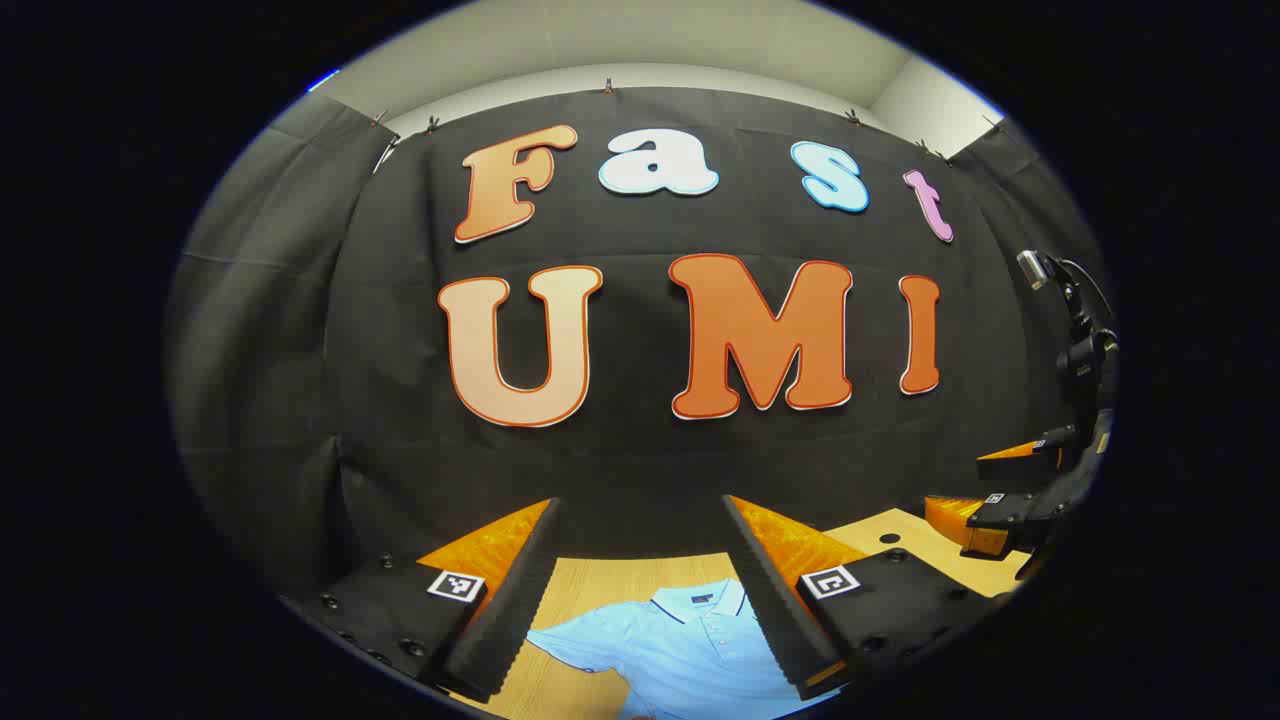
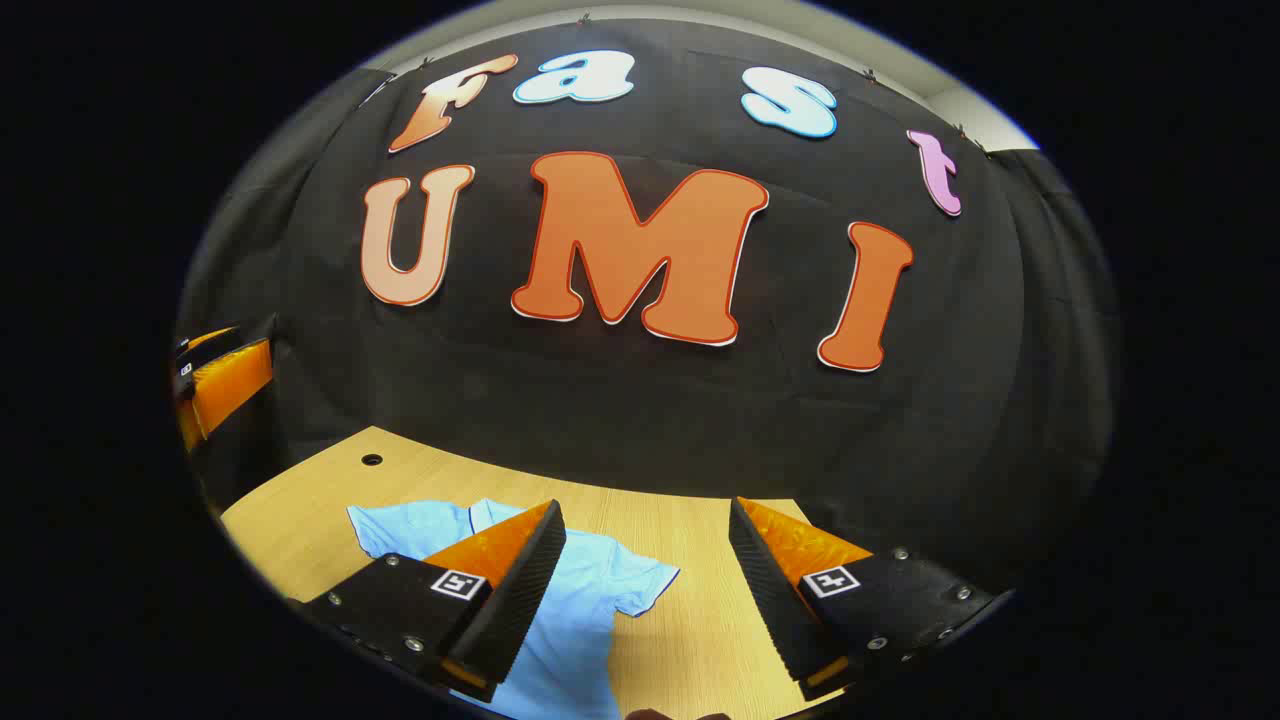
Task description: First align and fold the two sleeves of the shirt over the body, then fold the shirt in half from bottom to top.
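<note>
A light blue polo shirt [image 1: 675, 650] lies flat on the wooden table [image 1: 590, 585], collar toward the wall. My left gripper [image 1: 640, 590] hangs above it, open, with the collar and one short sleeve showing between its fingers. In the right gripper view the same shirt [image 2: 590, 600] spreads out with its right sleeve [image 2: 645, 590] out to the side. My right gripper [image 2: 645, 590] is open above that sleeve and touches nothing. The right gripper [image 1: 1010, 490] also shows at the far right of the left gripper view, and the left gripper [image 2: 215, 380] at the left edge of the right gripper view.
The wooden table [image 2: 700, 620] ends at the black cloth wall close behind the shirt. A small round hole [image 2: 372, 460] sits in the tabletop near its far left corner. Bare wood lies to the right of the shirt.
</note>
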Demonstrator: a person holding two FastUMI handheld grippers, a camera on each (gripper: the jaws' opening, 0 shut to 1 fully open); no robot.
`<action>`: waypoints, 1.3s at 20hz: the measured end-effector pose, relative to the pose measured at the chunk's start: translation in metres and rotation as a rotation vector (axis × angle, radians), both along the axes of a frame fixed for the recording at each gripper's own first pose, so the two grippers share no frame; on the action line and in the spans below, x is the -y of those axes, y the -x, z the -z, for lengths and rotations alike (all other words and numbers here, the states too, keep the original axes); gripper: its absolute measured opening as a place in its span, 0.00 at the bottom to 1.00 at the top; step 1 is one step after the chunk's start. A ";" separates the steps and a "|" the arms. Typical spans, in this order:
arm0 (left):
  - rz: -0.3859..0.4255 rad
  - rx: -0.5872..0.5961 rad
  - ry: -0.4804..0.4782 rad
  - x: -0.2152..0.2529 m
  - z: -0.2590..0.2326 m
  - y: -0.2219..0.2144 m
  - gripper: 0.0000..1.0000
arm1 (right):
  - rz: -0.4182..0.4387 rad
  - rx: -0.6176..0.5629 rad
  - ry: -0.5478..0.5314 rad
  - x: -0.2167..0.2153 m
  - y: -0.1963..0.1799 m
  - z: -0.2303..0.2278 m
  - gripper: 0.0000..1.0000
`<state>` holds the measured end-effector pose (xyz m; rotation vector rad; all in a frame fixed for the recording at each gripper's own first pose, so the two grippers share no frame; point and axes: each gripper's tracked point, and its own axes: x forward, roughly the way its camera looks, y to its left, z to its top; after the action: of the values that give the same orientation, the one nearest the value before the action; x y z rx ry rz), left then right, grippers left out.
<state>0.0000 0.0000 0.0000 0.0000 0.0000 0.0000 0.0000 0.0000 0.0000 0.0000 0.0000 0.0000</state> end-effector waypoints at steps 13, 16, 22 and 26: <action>0.020 0.017 -0.020 0.014 -0.001 -0.008 0.99 | 0.004 0.013 -0.016 0.005 -0.007 -0.002 0.99; 0.024 0.004 -0.022 0.015 0.003 -0.011 0.99 | 0.014 0.006 -0.009 0.008 -0.011 0.000 0.99; 0.034 -0.028 -0.035 0.020 0.012 -0.013 0.99 | 0.036 -0.147 -0.021 0.018 -0.038 0.040 0.99; 0.004 -0.045 -0.071 0.013 0.016 -0.010 1.00 | 0.023 -0.219 -0.053 0.021 -0.066 0.059 0.99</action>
<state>0.0100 -0.0126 -0.0157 0.0714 0.0446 -0.0041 0.0659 -0.0209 -0.0588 0.0535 0.2193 -0.0226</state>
